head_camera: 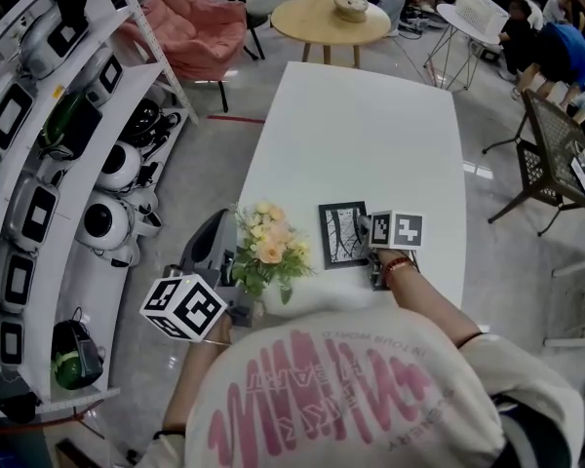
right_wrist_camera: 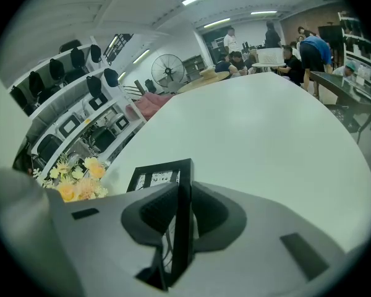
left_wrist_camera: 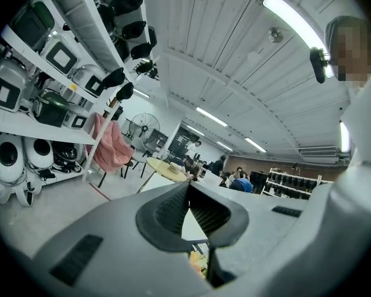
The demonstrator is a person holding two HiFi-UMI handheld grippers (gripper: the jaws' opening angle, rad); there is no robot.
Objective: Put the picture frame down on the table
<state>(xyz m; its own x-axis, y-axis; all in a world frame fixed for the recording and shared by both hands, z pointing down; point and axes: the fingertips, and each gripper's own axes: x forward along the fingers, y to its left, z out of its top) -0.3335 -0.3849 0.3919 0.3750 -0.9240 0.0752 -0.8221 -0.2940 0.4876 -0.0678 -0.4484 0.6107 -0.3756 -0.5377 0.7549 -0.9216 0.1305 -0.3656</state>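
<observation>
A black picture frame (head_camera: 341,234) with a pale print is held over the near end of the white table (head_camera: 361,135). My right gripper (head_camera: 369,234) is shut on the frame's right edge. In the right gripper view that edge (right_wrist_camera: 184,190) runs between the two pads, with the rest of the frame (right_wrist_camera: 154,178) reaching left. Whether the frame touches the table (right_wrist_camera: 266,129) I cannot tell. My left gripper (head_camera: 220,224) hangs off the table's left side, beside a bunch of yellow and peach flowers (head_camera: 268,247). Its jaws meet at the tips (left_wrist_camera: 188,190) with nothing held.
White shelves of appliances (head_camera: 39,164) line the left side. A pink beanbag (head_camera: 190,32) and a round wooden table (head_camera: 331,18) stand beyond the far end. A black mesh chair (head_camera: 556,154) and seated people are at the right. The flowers (right_wrist_camera: 74,181) stand left of the frame.
</observation>
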